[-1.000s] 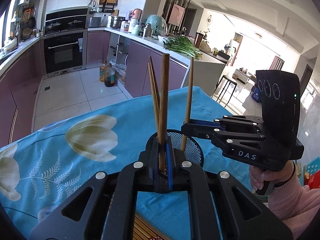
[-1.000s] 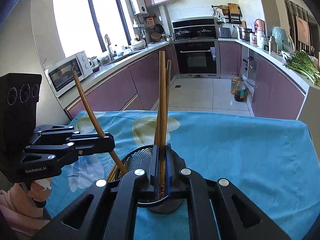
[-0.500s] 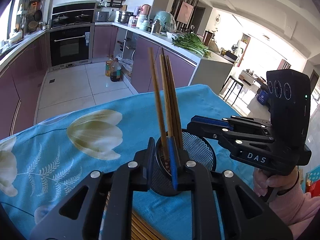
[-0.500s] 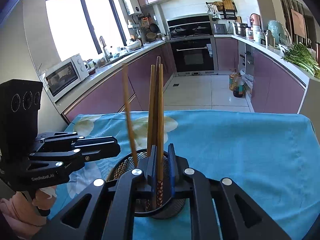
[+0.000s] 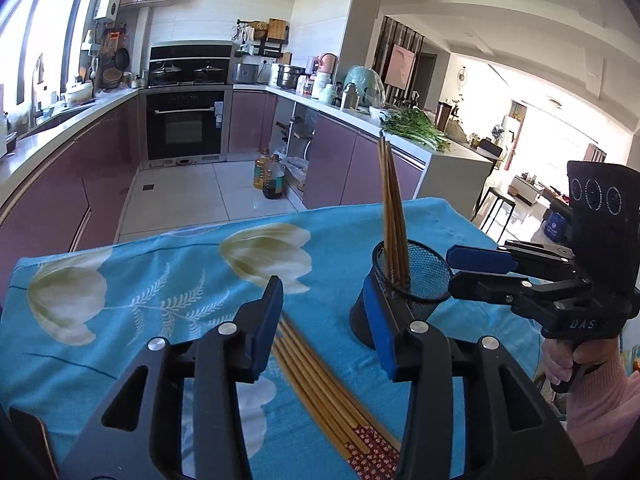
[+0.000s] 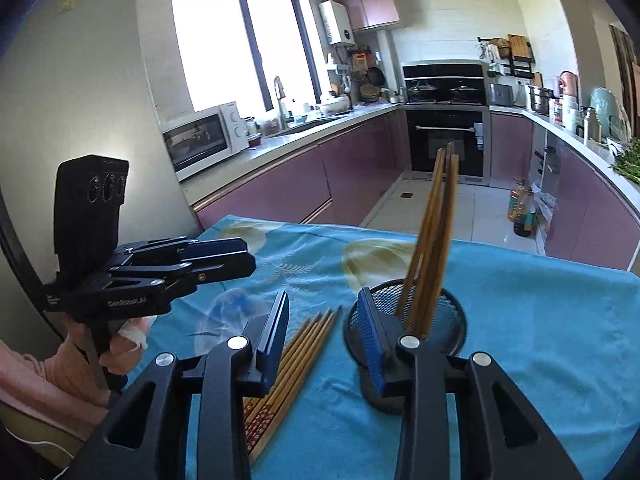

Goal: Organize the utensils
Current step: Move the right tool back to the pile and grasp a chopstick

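Note:
A black mesh cup (image 5: 412, 276) stands on the blue flowered tablecloth (image 5: 160, 280) and holds several wooden chopsticks (image 5: 390, 216) upright; the cup (image 6: 444, 320) and sticks (image 6: 434, 240) show in the right wrist view too. Several more chopsticks (image 5: 320, 392) lie flat on the cloth beside the cup, also in the right wrist view (image 6: 292, 364). My left gripper (image 5: 324, 320) is open and empty, above the flat chopsticks, left of the cup. My right gripper (image 6: 324, 332) is open and empty, close to the cup. Each gripper shows in the other's view (image 5: 480, 272) (image 6: 240, 264).
The table's far edge drops to a tiled kitchen floor (image 5: 192, 196). Purple cabinets and a counter (image 5: 360, 152) with greens run behind. Oil bottles (image 5: 270, 176) stand on the floor. A microwave (image 6: 204, 136) sits on the left counter.
Both grippers opened and let go of their chopsticks, which now stand in the cup. Both pulled back from the cup, bringing the flat chopsticks into view.

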A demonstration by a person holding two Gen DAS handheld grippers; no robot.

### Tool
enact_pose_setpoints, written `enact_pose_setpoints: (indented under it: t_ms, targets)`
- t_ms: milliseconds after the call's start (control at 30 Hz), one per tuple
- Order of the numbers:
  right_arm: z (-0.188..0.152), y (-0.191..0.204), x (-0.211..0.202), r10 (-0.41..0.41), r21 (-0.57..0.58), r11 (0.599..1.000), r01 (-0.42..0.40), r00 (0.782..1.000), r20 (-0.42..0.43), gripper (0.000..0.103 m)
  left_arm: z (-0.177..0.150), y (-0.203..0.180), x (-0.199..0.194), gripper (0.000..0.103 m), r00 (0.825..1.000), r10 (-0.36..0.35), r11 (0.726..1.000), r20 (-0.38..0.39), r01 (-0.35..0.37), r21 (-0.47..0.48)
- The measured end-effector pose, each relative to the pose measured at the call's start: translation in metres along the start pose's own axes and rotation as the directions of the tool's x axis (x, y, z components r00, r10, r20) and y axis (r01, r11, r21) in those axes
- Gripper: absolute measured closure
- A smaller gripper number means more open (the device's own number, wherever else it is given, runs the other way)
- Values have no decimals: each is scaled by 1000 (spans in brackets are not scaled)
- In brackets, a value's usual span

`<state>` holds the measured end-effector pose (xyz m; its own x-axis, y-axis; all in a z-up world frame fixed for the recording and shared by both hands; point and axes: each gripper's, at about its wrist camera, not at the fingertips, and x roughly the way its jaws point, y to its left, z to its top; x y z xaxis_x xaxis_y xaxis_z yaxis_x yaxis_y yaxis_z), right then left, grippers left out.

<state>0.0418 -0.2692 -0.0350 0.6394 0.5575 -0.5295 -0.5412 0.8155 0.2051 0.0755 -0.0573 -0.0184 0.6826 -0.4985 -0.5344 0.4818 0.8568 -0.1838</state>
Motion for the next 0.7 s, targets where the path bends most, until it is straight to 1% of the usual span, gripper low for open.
enact_pose_setpoints:
  t_ms: [167, 300, 533, 700]
  targets:
    - [-24, 13, 30, 32, 6, 999, -31, 994, -106, 68, -28, 13, 6, 60, 996, 25, 999, -82, -27, -25]
    - [-44, 19, 55, 29, 24, 999, -24, 981, -192, 68, -50, 16, 19, 60, 988, 28, 999, -153, -33, -32]
    - [-63, 15, 77, 7, 69, 998, 11, 966, -257, 69, -78, 15, 47, 60, 966, 34, 999, -255, -43, -29]
    - [-72, 11, 79, -9, 89, 995, 35, 961, -276, 69, -86, 15, 56, 60, 955, 43, 998, -295, -52, -23]
